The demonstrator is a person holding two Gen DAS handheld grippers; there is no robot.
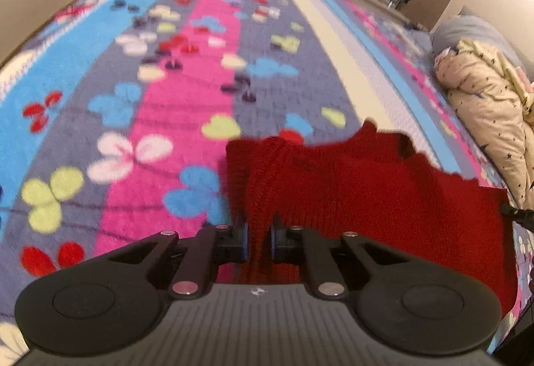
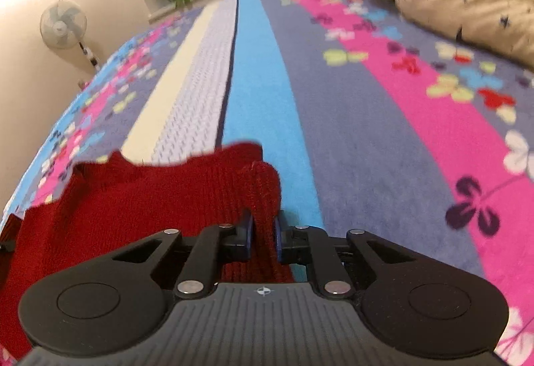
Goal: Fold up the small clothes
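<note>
Left wrist view: left hand-held gripper (image 1: 259,241) pinches one end of a red knit garment (image 1: 367,192) above the patterned bed blanket (image 1: 167,119); right hand-held gripper (image 2: 263,239) clamps its other end.

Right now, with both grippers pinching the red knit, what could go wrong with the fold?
1. The left gripper and right gripper each clamp only a narrow bunch of the red sweater, so an edge might slip free.
2. The sweater sags unevenly between them, so the fold could land crooked on the blanket.
</note>
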